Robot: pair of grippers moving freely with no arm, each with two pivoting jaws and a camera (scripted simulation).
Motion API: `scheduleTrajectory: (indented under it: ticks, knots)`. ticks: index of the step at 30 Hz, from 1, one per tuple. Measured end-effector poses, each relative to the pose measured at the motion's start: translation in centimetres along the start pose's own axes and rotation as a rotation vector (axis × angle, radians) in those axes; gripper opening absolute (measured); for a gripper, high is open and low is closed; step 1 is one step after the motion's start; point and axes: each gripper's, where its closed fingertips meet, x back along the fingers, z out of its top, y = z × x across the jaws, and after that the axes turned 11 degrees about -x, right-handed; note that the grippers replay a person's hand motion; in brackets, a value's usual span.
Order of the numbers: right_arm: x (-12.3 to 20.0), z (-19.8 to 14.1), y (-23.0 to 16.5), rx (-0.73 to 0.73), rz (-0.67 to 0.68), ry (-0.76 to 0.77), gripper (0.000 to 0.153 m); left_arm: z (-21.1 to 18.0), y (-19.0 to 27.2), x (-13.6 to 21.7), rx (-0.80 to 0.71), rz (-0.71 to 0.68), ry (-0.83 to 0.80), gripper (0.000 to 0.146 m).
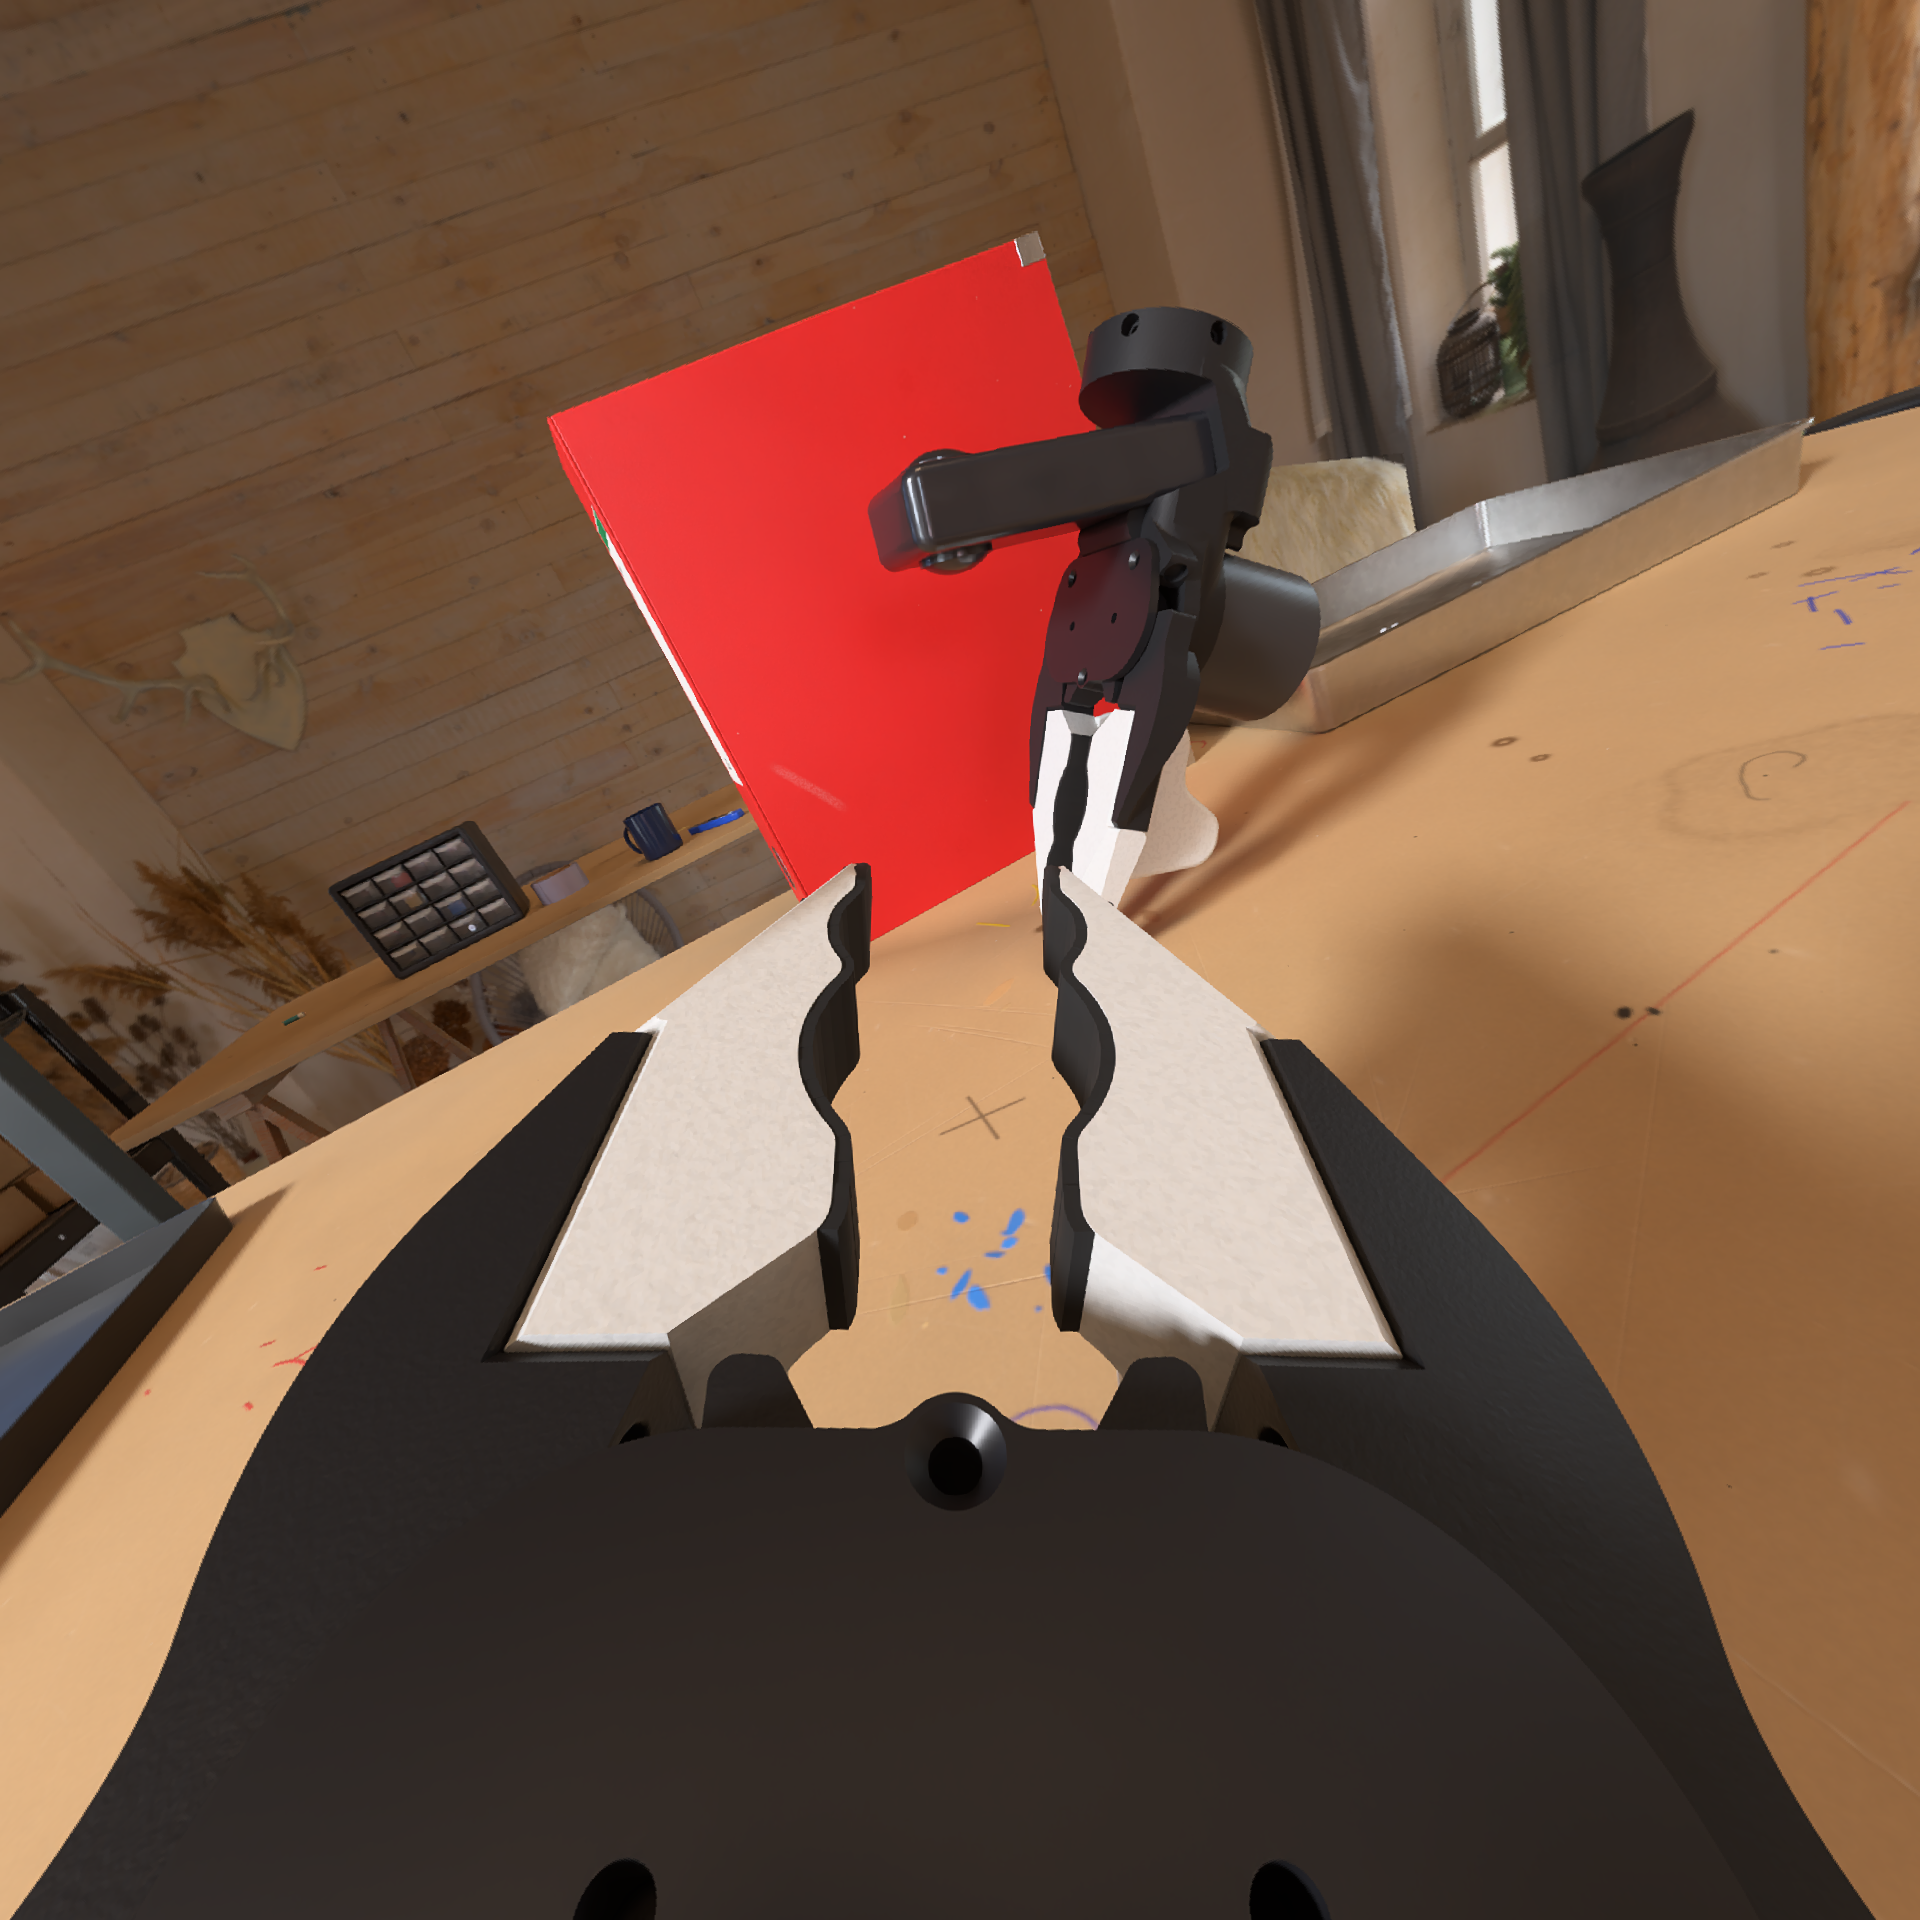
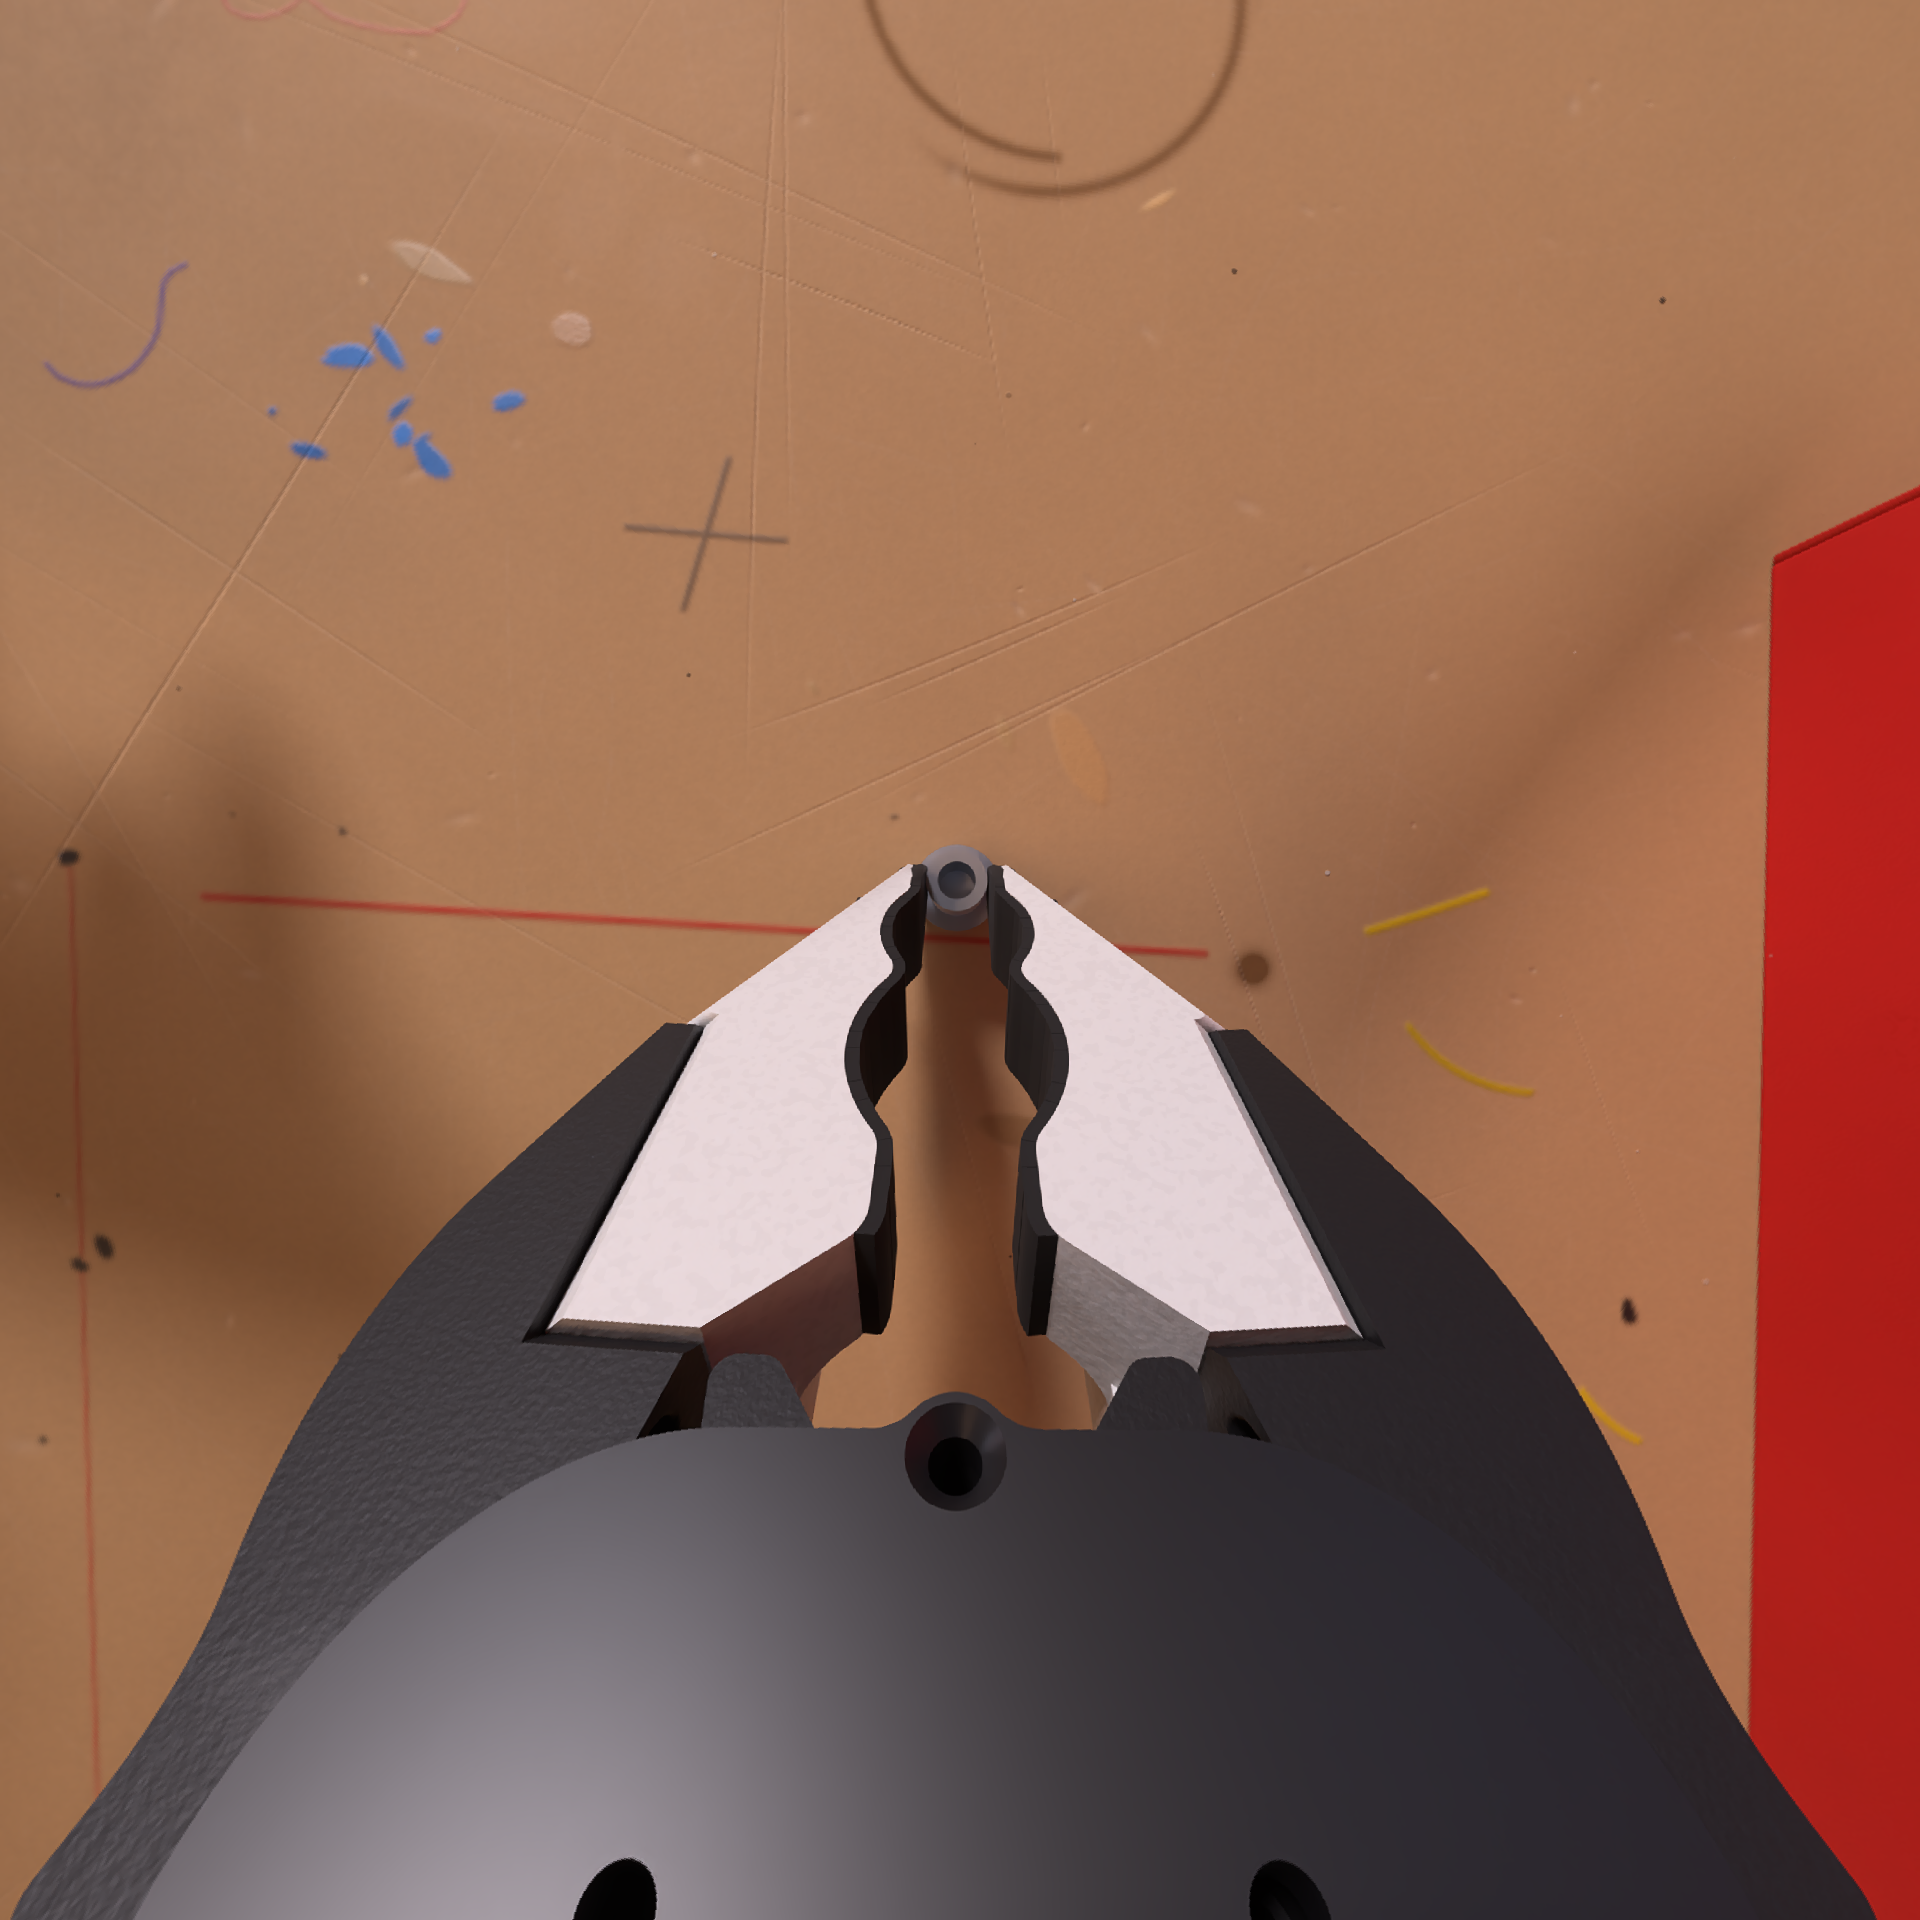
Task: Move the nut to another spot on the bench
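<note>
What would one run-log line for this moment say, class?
right gripper: shut on nut, above bench | left gripper: open, empty | red box: beside

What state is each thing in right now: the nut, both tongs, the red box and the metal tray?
nut: pinched at the fingertips of the right tongs, hole facing the camera.
right tongs: shut on the nut, pointing down at the bench.
left tongs: open, holding nothing, low over the bench.
red box: closed, standing on the bench.
metal tray: lying flat on the bench; contents not visible.
</note>
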Motion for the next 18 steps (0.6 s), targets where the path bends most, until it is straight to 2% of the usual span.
scheduleTrajectory:
  ticks: [5, 9, 14, 18]
  knots:
    - [0.3, -0.2, 0.1, -0.040, -0.044, 0.027, 0.011, 0.0, 0.2, -0.1, 0.005, -0.011, -0.002, 0.032]
    - [2.2, -1.5, -1.6, -0.090, -0.094, 0.070, 0.011, 0.0, 0.6, -0.3, -0.012, -0.026, -0.003, 0.030]
    - [5.8, -4.7, -7.4, -0.167, -0.131, 0.081, 0.011, 0.5, 0.7, -0.4, -0.008, -0.032, 0.012, 0.029]
    - [6.9, -6.6, -12.7, -0.254, -0.145, 0.110, 0.011, 1.4, 0.5, -0.2, 0.102, -0.049, 0.072, 0.029]
